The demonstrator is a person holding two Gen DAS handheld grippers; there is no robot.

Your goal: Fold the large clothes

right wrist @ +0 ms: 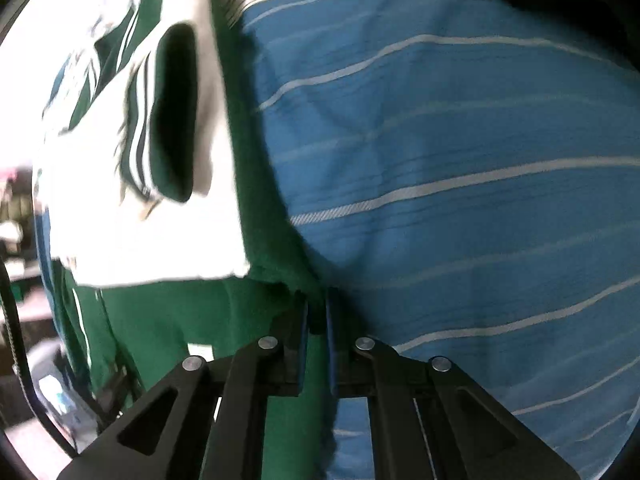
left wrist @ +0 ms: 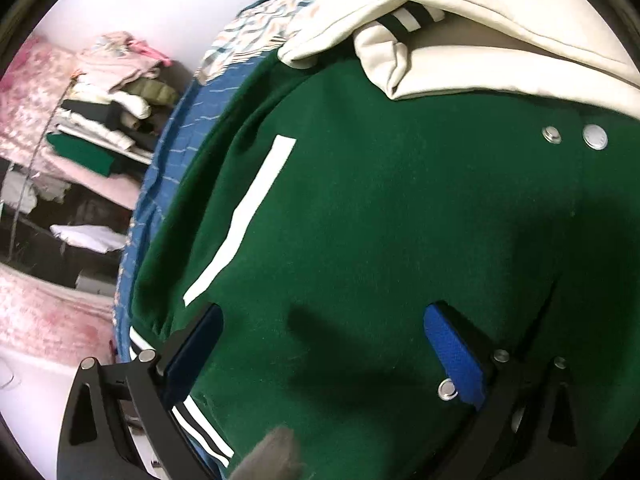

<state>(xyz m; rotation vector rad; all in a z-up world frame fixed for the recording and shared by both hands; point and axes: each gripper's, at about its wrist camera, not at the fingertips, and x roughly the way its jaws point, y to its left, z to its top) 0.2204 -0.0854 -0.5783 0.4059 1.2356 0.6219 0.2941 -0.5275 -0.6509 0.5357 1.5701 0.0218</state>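
Jacket (left wrist: 360, 220), one, edge pinched by right gripper (right wrist: 318, 316); left gripper (left wrist: 324, 340) spread wide above it

Dark green felt-like cloth jacket (left wrist: 360, 220) – matt, slightly fuzzy, shiny round metal snap buttons (left wrist: 595, 136), cream smooth cloth sleeves (left wrist: 500, 40), blue white-striped woven bedsheet (right wrist: 480, 160), matt black plastic gripper (left wrist: 320, 344) – blue textured pads (left wrist: 456, 356)

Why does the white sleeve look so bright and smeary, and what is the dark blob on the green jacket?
Right wrist view: the white sleeve is overexposed and motion-blurred. Left wrist view: a dark shadow lies across the green jacket between the left gripper fingers; the fisheye lens bends the edges.
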